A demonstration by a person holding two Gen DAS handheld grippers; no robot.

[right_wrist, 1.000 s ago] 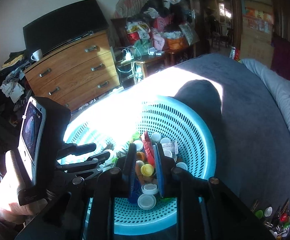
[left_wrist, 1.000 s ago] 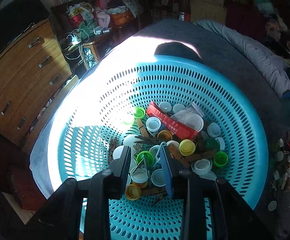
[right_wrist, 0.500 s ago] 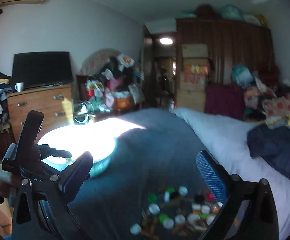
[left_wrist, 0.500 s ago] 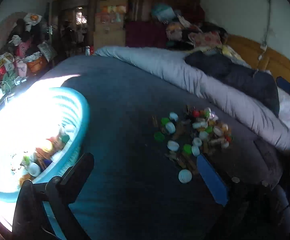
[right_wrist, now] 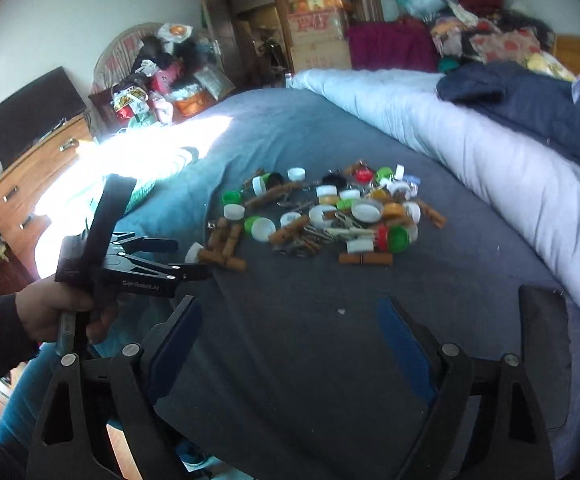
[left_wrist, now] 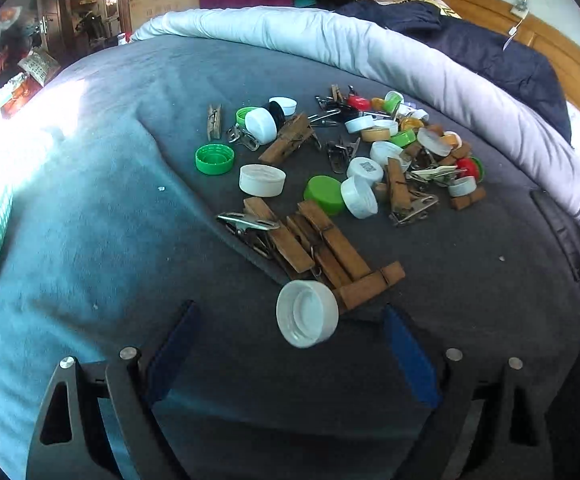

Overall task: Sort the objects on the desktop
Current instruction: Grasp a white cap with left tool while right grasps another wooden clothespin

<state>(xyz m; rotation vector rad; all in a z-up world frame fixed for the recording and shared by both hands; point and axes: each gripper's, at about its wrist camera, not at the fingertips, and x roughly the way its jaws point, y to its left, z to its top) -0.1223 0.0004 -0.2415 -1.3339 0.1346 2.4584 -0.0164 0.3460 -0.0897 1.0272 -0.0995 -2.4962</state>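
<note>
My left gripper [left_wrist: 290,344], jaws spread wide and empty, hovers just before a round white plastic bottle cap [left_wrist: 307,314] lying hollow-side up on the grey bedspread [left_wrist: 470,280], between the fingers; my right gripper [right_wrist: 285,332], also spread and empty, sits farther back

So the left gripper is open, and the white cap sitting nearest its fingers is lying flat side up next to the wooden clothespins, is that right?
Not quite. In the left wrist view the left gripper is open, and the white cap does lie next to the wooden clothespins, but its hollow side faces up: the inner rim and ring show, not the flat top.
</note>
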